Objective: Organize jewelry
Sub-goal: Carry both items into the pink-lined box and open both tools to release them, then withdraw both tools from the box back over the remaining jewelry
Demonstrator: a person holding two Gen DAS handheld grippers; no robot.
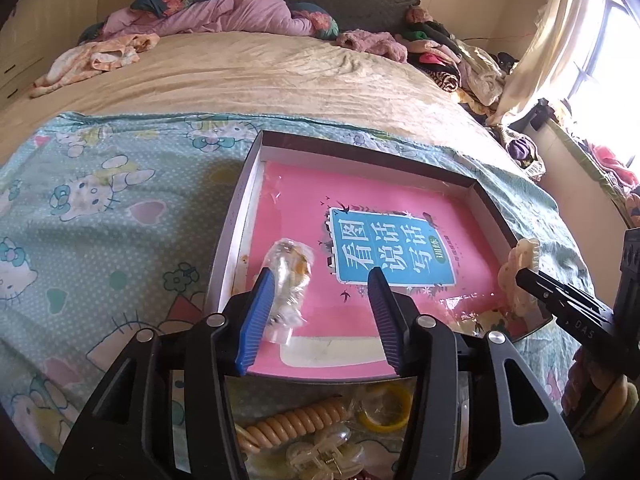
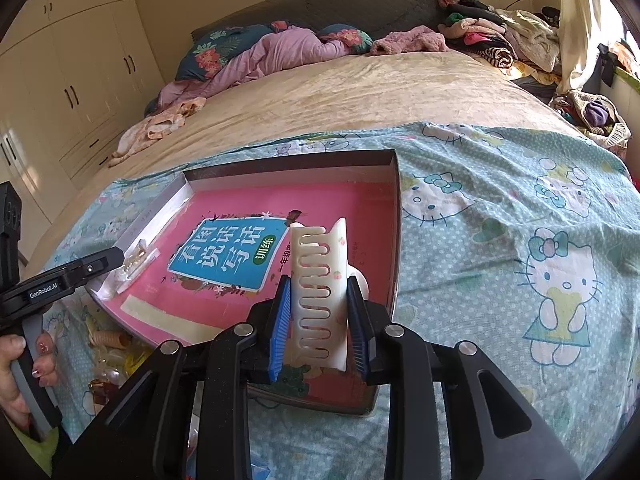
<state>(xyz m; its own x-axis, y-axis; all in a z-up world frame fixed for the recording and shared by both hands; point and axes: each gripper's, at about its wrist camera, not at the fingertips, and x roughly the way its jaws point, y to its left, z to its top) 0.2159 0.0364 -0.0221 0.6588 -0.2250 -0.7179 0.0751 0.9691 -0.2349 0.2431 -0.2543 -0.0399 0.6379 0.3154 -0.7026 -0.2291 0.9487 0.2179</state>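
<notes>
We see the right gripper (image 2: 318, 318) clamped on the white comb clip (image 2: 318, 292), long axis running out along the fingers, over the box (image 2: 394, 208). Left gripper (image 1: 320, 312) half open; clear packet (image 1: 286, 284) lies against its left pad, apparently released. Packet contents unclear; the pile below is cut off.

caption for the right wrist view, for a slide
Right gripper clamps a white hair clip above the pink-lined box.
</notes>
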